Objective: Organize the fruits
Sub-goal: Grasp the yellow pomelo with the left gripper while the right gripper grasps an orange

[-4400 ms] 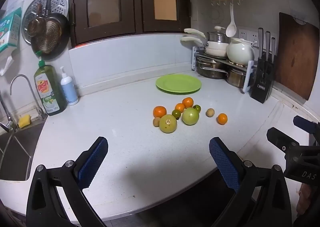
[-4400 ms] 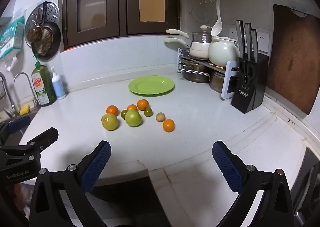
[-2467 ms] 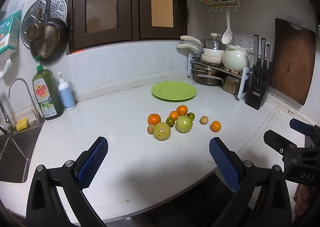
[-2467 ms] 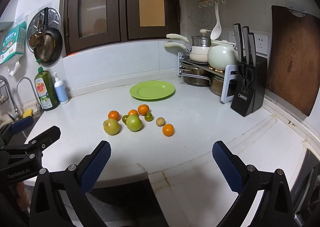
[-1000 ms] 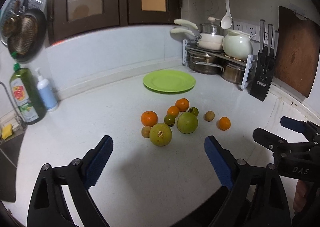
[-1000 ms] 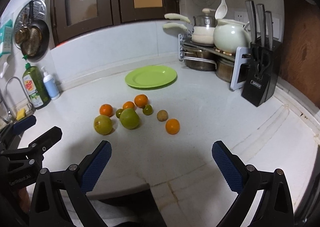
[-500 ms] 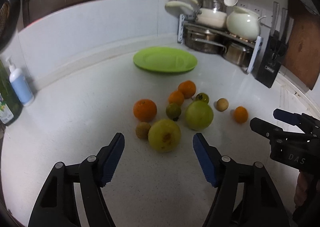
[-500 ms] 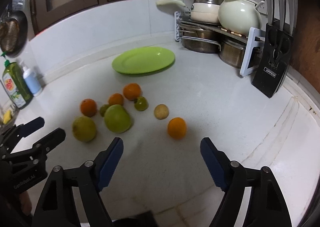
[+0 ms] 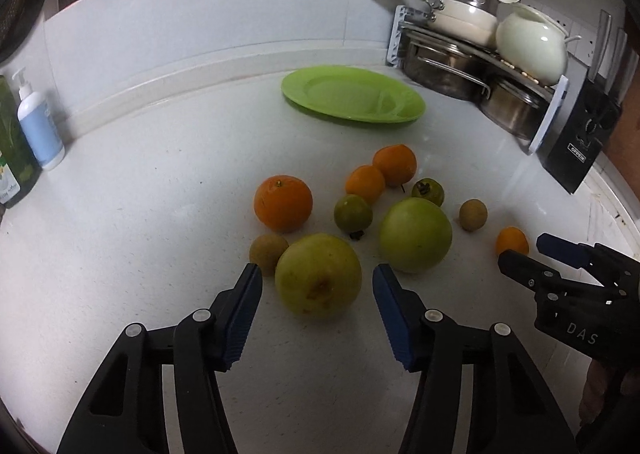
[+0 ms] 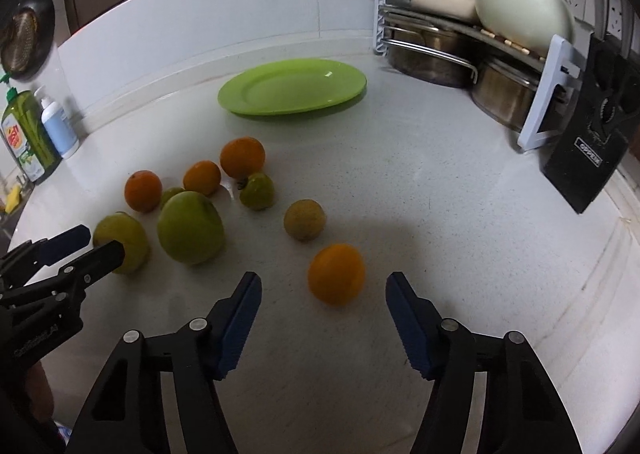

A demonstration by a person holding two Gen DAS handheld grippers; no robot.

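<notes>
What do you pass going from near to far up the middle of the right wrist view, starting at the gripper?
Right gripper → small orange → brownish round fruit → green plate → white backsplash.

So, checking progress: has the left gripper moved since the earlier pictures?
Yes. The left gripper has advanced toward the green plate, its tongs now flanking the yellow-green fruit.

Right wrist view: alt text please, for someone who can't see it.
An open hand-held gripper flanks a small orange on a white counter. More fruit lies to the left, an empty green plate behind, with pots at the back right.
</notes>
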